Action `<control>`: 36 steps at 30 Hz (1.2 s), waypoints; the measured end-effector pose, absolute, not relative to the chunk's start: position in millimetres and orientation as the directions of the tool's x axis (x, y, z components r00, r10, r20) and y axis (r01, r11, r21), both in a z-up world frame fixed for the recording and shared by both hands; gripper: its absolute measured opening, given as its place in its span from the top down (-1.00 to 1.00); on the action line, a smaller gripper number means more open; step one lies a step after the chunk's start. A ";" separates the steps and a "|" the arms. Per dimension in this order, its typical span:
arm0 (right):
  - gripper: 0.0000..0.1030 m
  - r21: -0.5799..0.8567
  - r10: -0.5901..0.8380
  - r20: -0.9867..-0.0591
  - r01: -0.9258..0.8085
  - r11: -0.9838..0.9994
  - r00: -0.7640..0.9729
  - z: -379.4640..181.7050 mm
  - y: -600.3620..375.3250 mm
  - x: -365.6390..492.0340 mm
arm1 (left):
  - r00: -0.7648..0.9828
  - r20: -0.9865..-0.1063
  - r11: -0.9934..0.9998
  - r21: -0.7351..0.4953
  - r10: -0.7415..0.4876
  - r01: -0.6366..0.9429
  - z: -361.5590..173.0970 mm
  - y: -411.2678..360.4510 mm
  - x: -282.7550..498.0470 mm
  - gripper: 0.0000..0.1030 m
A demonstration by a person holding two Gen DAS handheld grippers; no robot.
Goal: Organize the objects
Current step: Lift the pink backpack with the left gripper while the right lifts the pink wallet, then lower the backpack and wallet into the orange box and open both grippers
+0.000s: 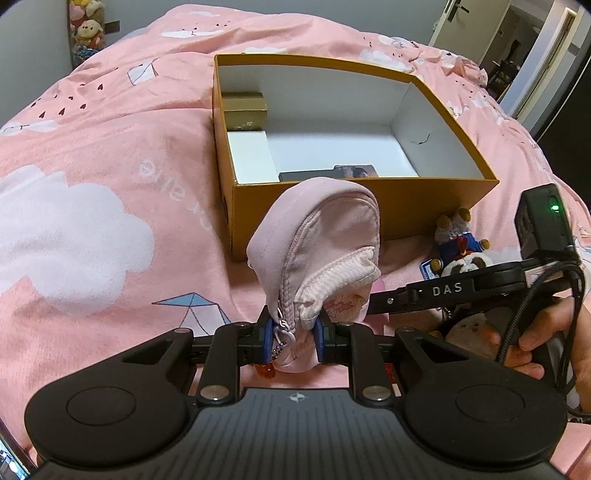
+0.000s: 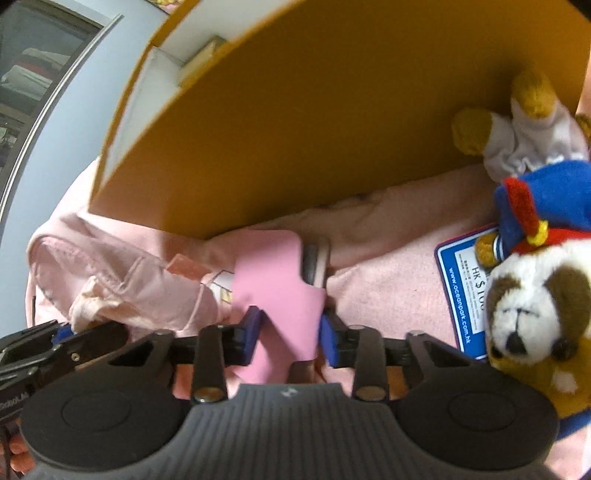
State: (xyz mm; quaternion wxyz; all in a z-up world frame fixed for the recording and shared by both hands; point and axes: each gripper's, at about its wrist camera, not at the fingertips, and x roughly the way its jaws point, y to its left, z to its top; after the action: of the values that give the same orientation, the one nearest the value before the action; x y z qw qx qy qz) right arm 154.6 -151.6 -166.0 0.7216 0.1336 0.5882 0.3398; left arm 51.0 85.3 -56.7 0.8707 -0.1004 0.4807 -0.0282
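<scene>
My left gripper [image 1: 293, 338] is shut on a pale pink zip pouch [image 1: 317, 243] and holds it upright, mouth open, in front of the open mustard cardboard box [image 1: 436, 206]. My right gripper [image 2: 290, 338] is shut on a pink cased object [image 2: 277, 280] whose tip sits at the pouch's opening [image 2: 122, 291]. In the left wrist view the right gripper's arm [image 1: 436, 291] reaches in from the right toward the pouch. The box holds a small gold box [image 1: 245, 110], a white box [image 1: 249, 157] and a dark card [image 1: 328, 173].
A plush dog in a blue and red outfit [image 2: 535, 302] with a blue price tag [image 2: 461, 291] lies on the pink bedspread [image 1: 92, 147] to the right of the box, also in the left wrist view [image 1: 461, 243]. Plush toys [image 1: 86, 29] hang at far left. A doorway [image 1: 517, 44] is at far right.
</scene>
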 end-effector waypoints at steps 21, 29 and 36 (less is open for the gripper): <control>0.62 0.417 0.639 -0.716 -0.561 0.715 0.283 -30.8 -201.6 115.3 | 0.618 -0.735 0.948 -0.312 -0.279 0.056 3.9 90.7 51.6 0.54; 0.62 0.391 0.686 -0.624 -0.610 0.689 0.375 33.9 -218.4 120.6 | 0.667 -0.697 0.959 -0.263 -0.263 0.103 46.2 103.8 91.8 0.54; 0.62 0.400 0.692 -0.519 -0.573 0.715 0.501 60.0 -219.4 169.0 | 0.604 -0.751 0.959 -0.265 -0.269 0.097 38.1 108.3 167.2 0.54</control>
State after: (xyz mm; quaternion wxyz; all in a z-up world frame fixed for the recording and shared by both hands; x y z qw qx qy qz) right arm 169.0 -219.4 60.0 0.8619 0.0879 0.3387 0.3670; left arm 167.2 108.3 38.1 0.8899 -0.0989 0.4332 -0.1029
